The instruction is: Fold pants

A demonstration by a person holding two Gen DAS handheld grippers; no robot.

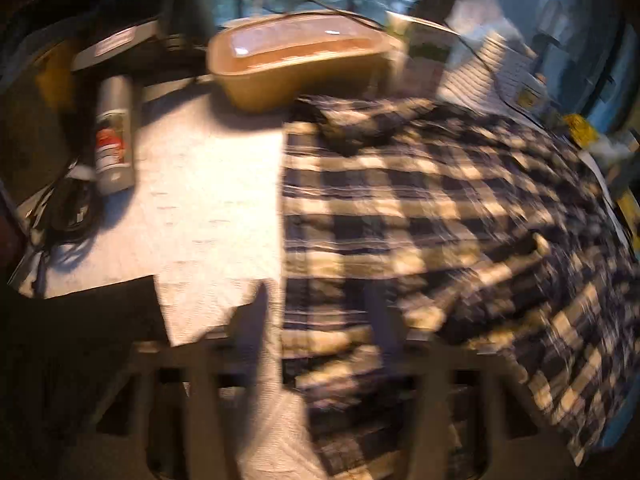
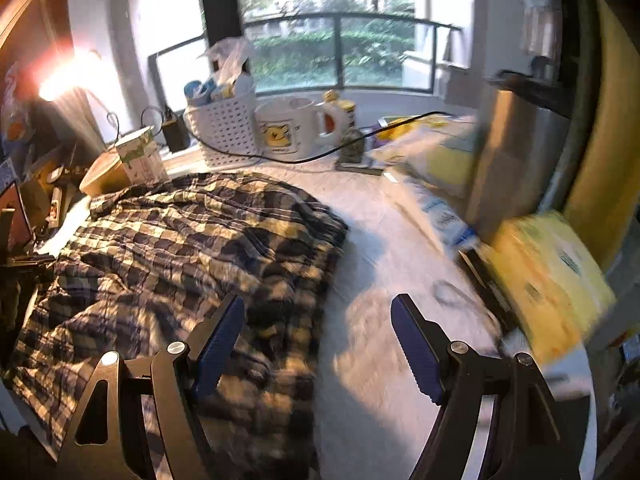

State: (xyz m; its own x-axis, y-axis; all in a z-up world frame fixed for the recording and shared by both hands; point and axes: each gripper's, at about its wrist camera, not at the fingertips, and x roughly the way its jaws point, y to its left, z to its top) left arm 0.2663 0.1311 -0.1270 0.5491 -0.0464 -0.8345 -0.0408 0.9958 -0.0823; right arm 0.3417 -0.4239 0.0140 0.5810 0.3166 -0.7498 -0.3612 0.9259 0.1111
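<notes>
The plaid pants [image 1: 420, 208] lie spread on a white table [image 1: 208, 200], dark blue and cream checks, wrinkled. In the left wrist view my left gripper [image 1: 320, 304] is open over the pants' left edge, one finger above bare table, one above cloth; the view is blurred. In the right wrist view the pants [image 2: 180, 248] fill the left half. My right gripper [image 2: 318, 312] is open and empty, its left finger over the pants' right edge, its right finger over the bare table [image 2: 384, 248].
A tan tub [image 1: 300, 64], a spray can [image 1: 114, 136] and a black cable [image 1: 68, 216] sit at the table's far left. A white basket [image 2: 224, 124], a mug [image 2: 288, 128], bags [image 2: 440, 152] and a yellow box [image 2: 548, 280] crowd the right and back.
</notes>
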